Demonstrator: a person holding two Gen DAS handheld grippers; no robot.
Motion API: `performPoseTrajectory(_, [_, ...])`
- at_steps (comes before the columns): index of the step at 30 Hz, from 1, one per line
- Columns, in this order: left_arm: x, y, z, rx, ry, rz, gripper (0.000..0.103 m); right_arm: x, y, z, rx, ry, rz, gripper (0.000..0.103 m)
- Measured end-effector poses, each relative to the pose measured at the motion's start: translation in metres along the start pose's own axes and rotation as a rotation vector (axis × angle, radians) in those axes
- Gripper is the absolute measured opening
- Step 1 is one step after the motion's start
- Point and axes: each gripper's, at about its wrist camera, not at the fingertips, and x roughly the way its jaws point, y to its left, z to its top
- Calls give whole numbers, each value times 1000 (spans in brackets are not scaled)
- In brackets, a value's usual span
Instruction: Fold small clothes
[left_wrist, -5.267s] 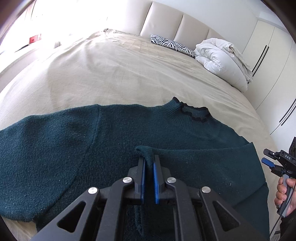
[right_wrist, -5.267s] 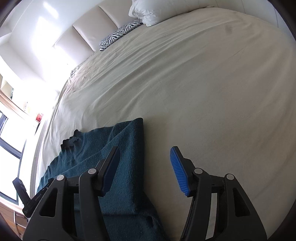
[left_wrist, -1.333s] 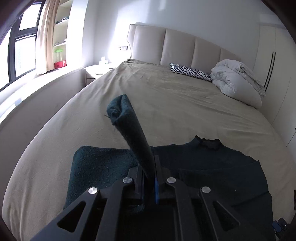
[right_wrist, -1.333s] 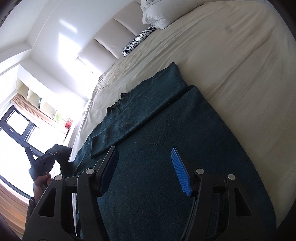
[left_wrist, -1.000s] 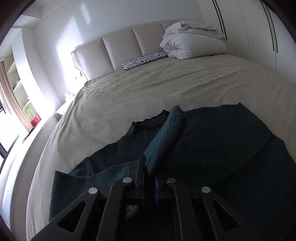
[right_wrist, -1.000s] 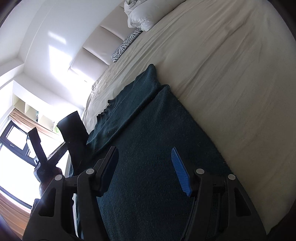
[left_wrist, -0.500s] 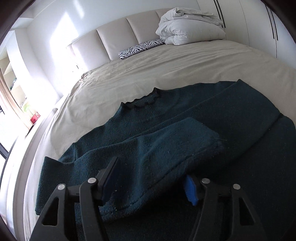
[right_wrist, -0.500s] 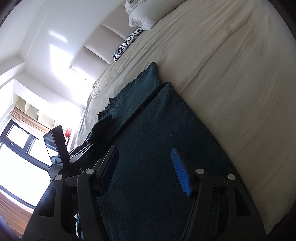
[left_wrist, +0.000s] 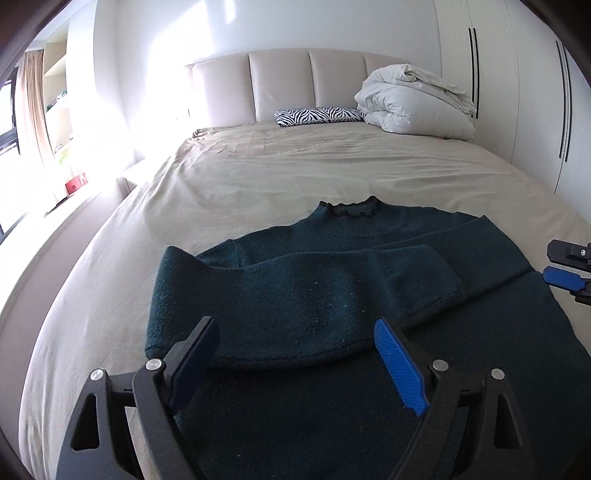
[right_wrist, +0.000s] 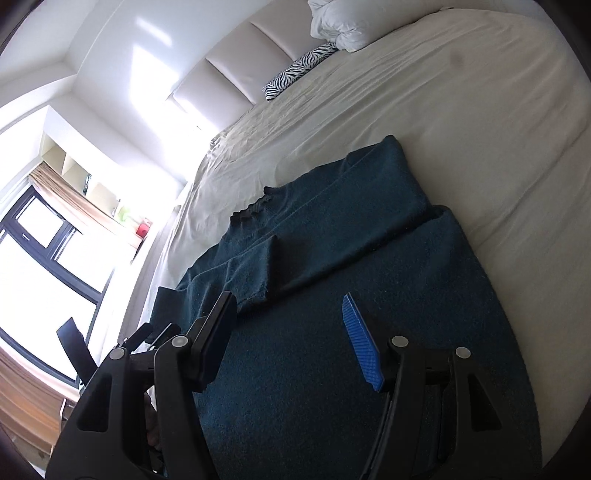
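Sleeve-folding step: dark teal sweater (left_wrist: 332, 295) flat on bed (left_wrist: 295, 166), both sleeves crossed over chest. Left gripper (left_wrist: 295, 354) and right gripper (right_wrist: 291, 332) wide open, empty. Next likely: grab hem at 6 o'clock, fold toward collar at 12.

The left black two-finger gripper with blue ribbed pads (left_wrist: 299, 354) is hovering with its jaws spread wide, gripping nothing. The right black gripper with matching blue pads (right_wrist: 291, 332) is likewise gaping, its fingers parted and bare.
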Motion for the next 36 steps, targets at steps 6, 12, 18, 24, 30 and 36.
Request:
performPoseTrajectory(6, [2, 109, 0, -247, 11, -6, 88, 94, 51, 36, -79, 194, 32, 58])
performPoseTrajectory(12, [23, 181, -4, -438, 45, -59, 88, 165, 47, 53, -49, 303, -84, 58])
performPoseTrajectory(18, [50, 199, -6, -510, 92, -120, 80, 194, 50, 59, -112, 345, -130, 12])
performPoseTrajectory(24, [79, 197, -3, -569, 153, -205, 68, 175, 66, 69, -222, 291, -130, 6])
performPoseTrajectory(30, [104, 197, 15, -574, 188, -207, 67, 157, 60, 87, -275, 268, -170, 6])
performPoseTrajectory(36, [133, 198, 33, -571, 234, -177, 60, 147, 46, 97, -277, 254, -191, 6])
